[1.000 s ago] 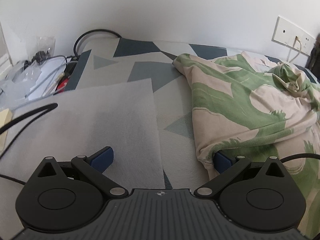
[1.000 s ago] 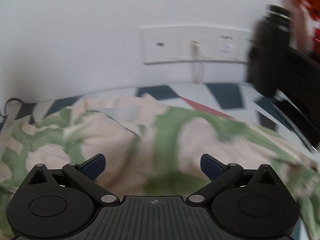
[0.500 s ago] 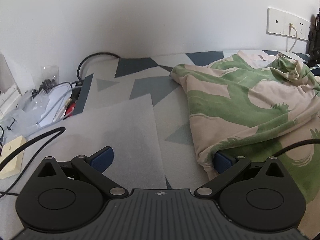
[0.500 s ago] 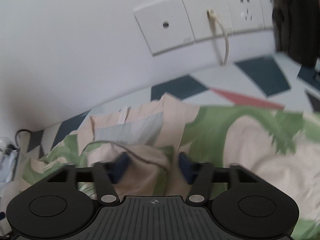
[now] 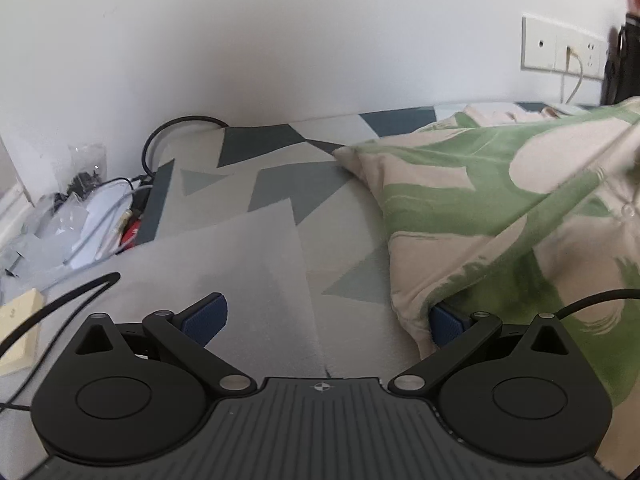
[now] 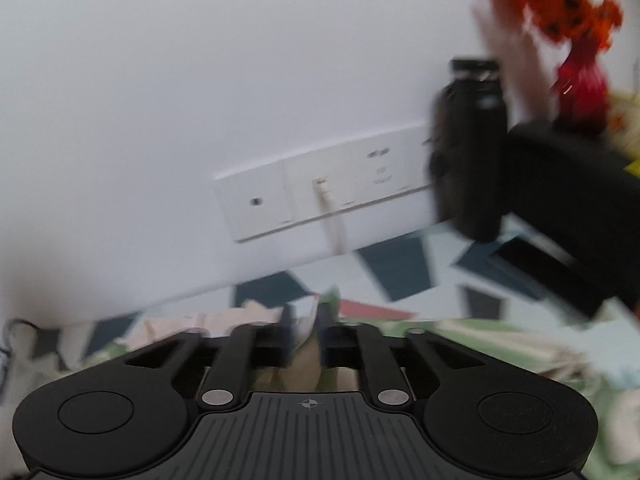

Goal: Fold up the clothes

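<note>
Cloth is what both my tools deal with at this moment. My left tool (image 5: 324,320) is low over the worktop (image 5: 248,256), with its two fingers far apart. The right finger has its pad under the near edge of the garment (image 5: 500,216), and the left finger (image 5: 204,314) is over the bare patterned cover, so nothing is pinched there.

My right tool (image 6: 305,334) has its fingers drawn narrow, and a small ridge of the beige and green cloth (image 6: 308,320) stands between them. I judge that it grips this fold, though the picture is blurred and I cannot see the contact exactly.

The garment lies on the right part of the worktop as a loose, wrinkled heap, not as a flat folded pack. It reaches from my left tool back toward the wall, where the socket plate (image 5: 560,46) with a white cable sits. A dark bottle (image 6: 472,148) stands near it, and orange flowers (image 6: 556,4) are behind.

As I judge it, the step in hand is taking hold of the garment at two places. The next move calls for closing the left tool on the near edge, with the lower finger kept under the cloth, so that only one layer of hem is caught.
</note>
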Motion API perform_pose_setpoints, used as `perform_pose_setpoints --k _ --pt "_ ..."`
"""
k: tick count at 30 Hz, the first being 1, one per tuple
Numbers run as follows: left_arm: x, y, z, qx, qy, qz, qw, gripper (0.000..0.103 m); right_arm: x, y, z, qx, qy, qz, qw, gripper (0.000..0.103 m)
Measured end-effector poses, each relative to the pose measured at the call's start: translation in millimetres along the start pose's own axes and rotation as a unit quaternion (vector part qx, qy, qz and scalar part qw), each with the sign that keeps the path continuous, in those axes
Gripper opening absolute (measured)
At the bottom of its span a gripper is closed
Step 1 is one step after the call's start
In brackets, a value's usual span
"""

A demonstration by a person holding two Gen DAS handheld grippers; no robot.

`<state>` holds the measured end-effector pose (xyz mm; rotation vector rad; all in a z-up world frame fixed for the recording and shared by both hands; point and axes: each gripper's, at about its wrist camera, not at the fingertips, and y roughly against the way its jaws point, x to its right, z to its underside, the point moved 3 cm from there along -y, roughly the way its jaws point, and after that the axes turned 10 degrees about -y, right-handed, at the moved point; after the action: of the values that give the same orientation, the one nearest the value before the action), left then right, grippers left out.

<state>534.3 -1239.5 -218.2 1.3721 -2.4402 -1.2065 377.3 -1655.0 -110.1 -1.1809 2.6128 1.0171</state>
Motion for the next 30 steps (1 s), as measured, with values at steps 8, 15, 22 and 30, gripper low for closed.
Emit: perform_pose_setpoints --k 8,15,22,30 --pt "-3 -2 1 -0.007 0.007 0.008 0.9999 0.103 58 3 14 -0.040 -0.052 0.034 0.997 0.045" --pt "-4 -3 3 -0.006 0.017 0.008 0.9998 0.103 69 1 62 -0.118 -0.065 0.016 0.991 0.042" --pt "-5 -3 3 -0.007 0.021 0.007 0.9997 0.103 67 -5 87 -0.169 -0.086 -0.006 0.982 0.022" --pt "-5 -4 2 -0.009 0.019 0.007 0.9997 0.103 58 -37 45 -0.155 -0.114 -0.019 0.981 0.006"
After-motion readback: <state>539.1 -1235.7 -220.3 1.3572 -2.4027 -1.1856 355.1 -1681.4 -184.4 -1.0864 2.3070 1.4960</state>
